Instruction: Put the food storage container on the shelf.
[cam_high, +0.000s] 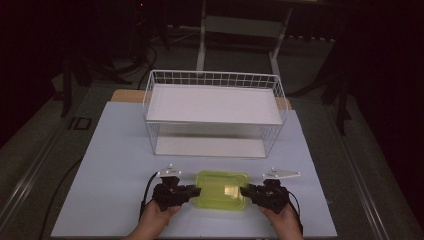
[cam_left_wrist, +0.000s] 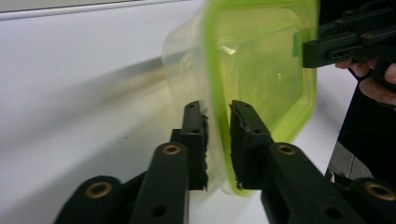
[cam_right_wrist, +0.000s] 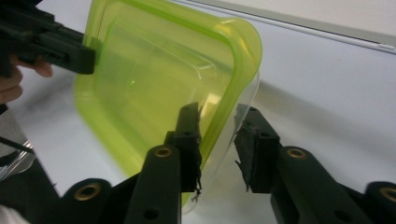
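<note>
Glossy translucent green plastic container (cam_high: 221, 189); white wire basket (cam_high: 214, 80).

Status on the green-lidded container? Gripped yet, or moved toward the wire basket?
Done: both grippers are at the container, left gripper and right gripper at opposite ends. In hand: each pair of jaws straddles the lid's rim; the right's far pad looks not quite seated. Left: lifting it; it sits on the table, short of the wire basket.

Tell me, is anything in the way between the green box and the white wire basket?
Nothing visible. Bare white table lies between the green box and the wire basket. The left gripper and right gripper grip its ends.
</note>
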